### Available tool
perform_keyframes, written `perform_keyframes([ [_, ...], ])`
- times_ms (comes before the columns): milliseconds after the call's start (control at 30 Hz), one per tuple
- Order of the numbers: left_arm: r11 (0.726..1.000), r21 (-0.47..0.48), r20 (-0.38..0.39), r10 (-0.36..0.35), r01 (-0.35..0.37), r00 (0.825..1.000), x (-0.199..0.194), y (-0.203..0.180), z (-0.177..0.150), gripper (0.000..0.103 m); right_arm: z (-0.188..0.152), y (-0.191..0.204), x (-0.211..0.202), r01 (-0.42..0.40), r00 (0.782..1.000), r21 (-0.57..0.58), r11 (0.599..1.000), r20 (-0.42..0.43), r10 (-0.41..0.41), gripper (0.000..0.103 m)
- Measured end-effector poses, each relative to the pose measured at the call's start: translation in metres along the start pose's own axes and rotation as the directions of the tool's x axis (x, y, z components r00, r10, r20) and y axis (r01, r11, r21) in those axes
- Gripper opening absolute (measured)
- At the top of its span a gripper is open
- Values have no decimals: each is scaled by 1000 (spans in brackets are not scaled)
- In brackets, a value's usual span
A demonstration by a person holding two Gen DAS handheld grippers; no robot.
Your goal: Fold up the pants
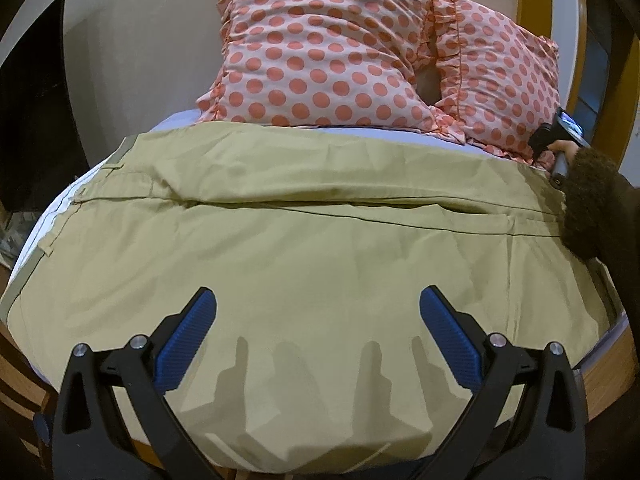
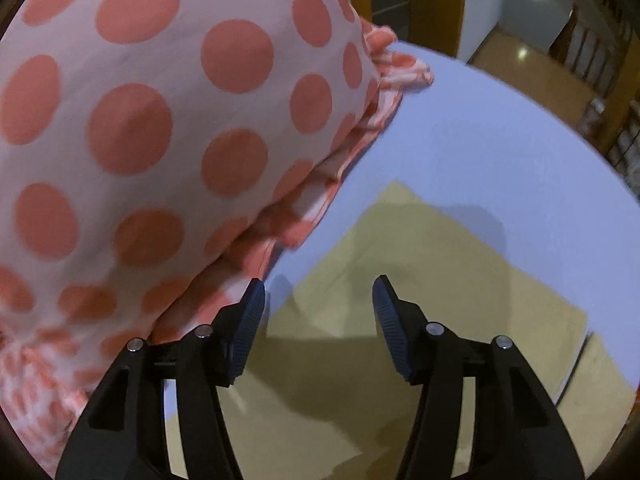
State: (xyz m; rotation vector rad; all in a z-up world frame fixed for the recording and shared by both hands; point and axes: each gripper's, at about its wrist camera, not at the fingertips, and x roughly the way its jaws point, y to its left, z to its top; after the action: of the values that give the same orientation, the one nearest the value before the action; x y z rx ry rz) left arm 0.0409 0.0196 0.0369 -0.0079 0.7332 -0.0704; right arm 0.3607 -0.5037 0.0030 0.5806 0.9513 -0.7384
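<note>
Your left claw (image 1: 318,320) and right claw (image 2: 318,300): both spread wide, empty, above tan pants (image 1: 320,220) on the bed (image 2: 500,152) beside dotted pillows (image 1: 320,52).

Left gripper (image 1: 318,304) hovers wide open over the khaki pants (image 1: 304,240), spread flat below two polka-dot pillows (image 1: 360,52).

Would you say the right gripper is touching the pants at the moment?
Cannot tell. In the right wrist view the open right gripper hangs over the pants, casting a shadow, but neither contact nor a gap shows plainly.
</note>
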Motion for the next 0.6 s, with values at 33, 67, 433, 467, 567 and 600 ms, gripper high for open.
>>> perform_keyframes([
  [33, 1000, 1, -2, -1, 1, 1000, 1, 0, 0, 101, -3, 4, 1, 39, 999, -43, 998, 17, -39, 53],
  [67, 1000, 1, -5, -2, 2, 1000, 4, -1, 0, 101, -7, 6, 1, 68, 997, -80, 994, 39, -65, 42],
  [433, 997, -67, 30, -42, 44, 999, -6, 12, 0, 101, -27, -75, -25, -385, 919, 40, 922, 104, 379, 4],
  [467, 996, -75, 42, -42, 45, 998, -10, 14, -1, 101, -32, -87, -38, -441, 893, 39, 897, 123, 434, 4],
  [567, 991, -109, 87, -63, 73, 994, -23, 25, -2, 101, -65, -138, -94, -605, 784, 8, 796, 185, 593, 4],
  [600, 988, -126, 97, -79, 91, 992, -25, 30, -2, 101, -85, -168, -112, -673, 728, 16, 740, 195, 657, 4],
])
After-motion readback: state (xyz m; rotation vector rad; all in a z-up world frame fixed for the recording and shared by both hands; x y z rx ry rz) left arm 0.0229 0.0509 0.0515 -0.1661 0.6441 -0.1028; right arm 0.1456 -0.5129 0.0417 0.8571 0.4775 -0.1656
